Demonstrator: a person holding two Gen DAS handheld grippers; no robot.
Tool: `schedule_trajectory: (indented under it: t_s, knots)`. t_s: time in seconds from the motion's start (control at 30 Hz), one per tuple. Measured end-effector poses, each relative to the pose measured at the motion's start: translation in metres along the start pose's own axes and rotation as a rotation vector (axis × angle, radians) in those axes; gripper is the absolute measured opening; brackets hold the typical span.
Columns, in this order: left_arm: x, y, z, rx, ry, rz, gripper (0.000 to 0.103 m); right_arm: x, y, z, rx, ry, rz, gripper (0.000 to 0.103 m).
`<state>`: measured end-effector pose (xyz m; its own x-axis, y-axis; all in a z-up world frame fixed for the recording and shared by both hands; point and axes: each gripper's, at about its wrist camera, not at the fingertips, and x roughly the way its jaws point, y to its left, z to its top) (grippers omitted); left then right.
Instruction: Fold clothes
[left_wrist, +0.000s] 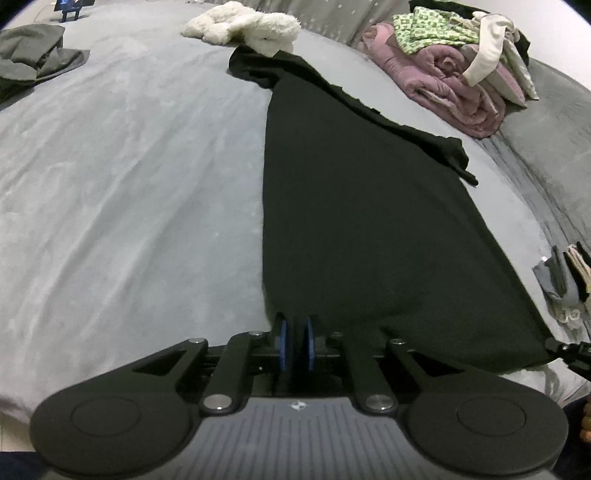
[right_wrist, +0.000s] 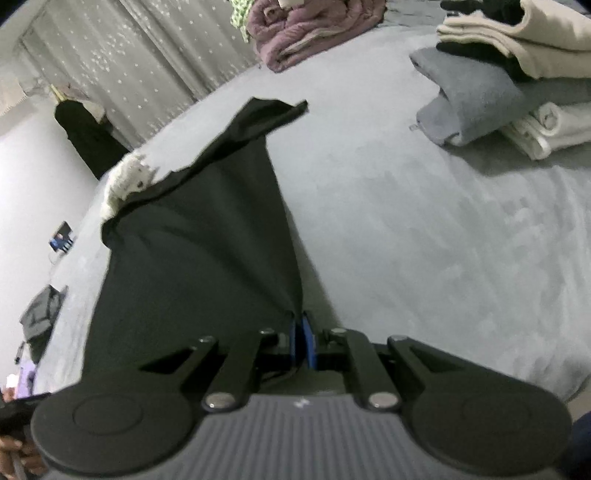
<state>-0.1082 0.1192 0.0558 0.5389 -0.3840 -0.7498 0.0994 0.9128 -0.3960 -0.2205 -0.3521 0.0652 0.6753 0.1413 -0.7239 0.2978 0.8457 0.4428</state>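
Note:
A long black garment (left_wrist: 351, 206) lies stretched out on the grey bed (left_wrist: 129, 184), running from the near edge to the far side. My left gripper (left_wrist: 295, 332) is shut on its near left corner. My right gripper (right_wrist: 303, 328) is shut on its near right corner, and the black garment (right_wrist: 192, 258) rises in a fold from that corner. The right gripper also shows at the right edge of the left wrist view (left_wrist: 565, 350). The garment's far end is bunched near a white fluffy item (left_wrist: 243, 26).
A pile of unfolded clothes with a pink blanket (left_wrist: 454, 77) sits at the far right. A stack of folded clothes (right_wrist: 517, 92) lies to the right. A dark grey garment (left_wrist: 33, 55) lies at the far left. A phone on a stand (left_wrist: 70, 7) is at the back.

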Motion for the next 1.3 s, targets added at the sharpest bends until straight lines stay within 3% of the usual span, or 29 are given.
schedule_trajectory:
  t_s: [0.1,0.17,0.27,0.47,0.5,0.53,0.57,0.6,0.63,0.7,0.73,0.83,0.9,0.93,1.03,1.1,1.17,1.3]
  knots:
    - [-0.003,0.003,0.0,-0.022,-0.005,-0.019,0.01,-0.001,0.002,-0.001,-0.026,-0.017,-0.059,0.014]
    - [-0.005,0.004,0.001,-0.038,-0.018,-0.036,0.026,-0.007,0.001,-0.002,-0.02,-0.048,-0.045,0.033]
    - [-0.008,0.006,0.002,-0.06,-0.037,-0.055,0.04,-0.012,0.002,-0.002,-0.046,-0.073,-0.027,0.038]
    - [0.0,-0.001,0.001,-0.032,-0.022,-0.058,0.039,-0.003,0.038,-0.016,-0.279,-0.046,-0.043,0.034]
    - [0.002,-0.004,0.0,-0.021,-0.016,-0.066,0.039,0.005,0.044,-0.02,-0.315,-0.02,-0.078,0.029]
    - [0.003,-0.006,-0.001,-0.009,-0.01,-0.07,0.038,0.016,0.046,-0.023,-0.338,0.012,-0.135,0.015]
    - [0.005,-0.009,-0.002,0.008,-0.006,-0.065,0.033,0.022,0.046,-0.024,-0.34,0.022,-0.17,0.005]
    - [0.006,-0.012,-0.003,0.028,-0.004,-0.054,0.024,0.028,0.045,-0.025,-0.339,0.029,-0.202,0.004]
    - [0.006,-0.013,-0.003,0.037,-0.003,-0.047,0.005,0.028,0.046,-0.024,-0.339,0.026,-0.211,0.004]
    - [0.002,-0.011,-0.003,0.027,-0.011,-0.056,0.001,0.025,0.046,-0.023,-0.334,0.007,-0.22,0.003]
    - [-0.004,-0.008,-0.002,0.006,-0.025,-0.076,0.001,0.019,0.043,-0.021,-0.303,-0.008,-0.203,0.003]
    - [-0.029,0.001,0.001,-0.051,-0.103,-0.174,0.001,-0.015,0.025,-0.01,-0.137,-0.089,-0.041,0.003]
    - [-0.036,0.005,0.002,-0.057,-0.127,-0.179,0.002,-0.043,0.017,-0.003,-0.067,-0.146,0.033,0.003]
    - [-0.03,0.006,0.002,-0.059,-0.108,-0.154,0.002,-0.053,0.016,-0.001,-0.064,-0.166,0.03,0.003]
    - [-0.01,0.008,0.001,-0.061,-0.021,-0.07,0.003,-0.053,0.019,0.003,-0.153,-0.161,-0.106,0.004]
    - [-0.008,0.007,0.001,-0.056,-0.026,-0.055,0.009,-0.039,0.02,0.002,-0.167,-0.103,-0.101,0.011]
    - [-0.008,0.006,0.001,-0.052,-0.035,-0.049,0.02,-0.023,0.029,-0.004,-0.223,-0.064,-0.096,0.034]
    - [-0.005,0.005,-0.001,-0.042,-0.031,-0.034,0.023,0.006,0.048,-0.017,-0.372,-0.019,-0.158,0.039]
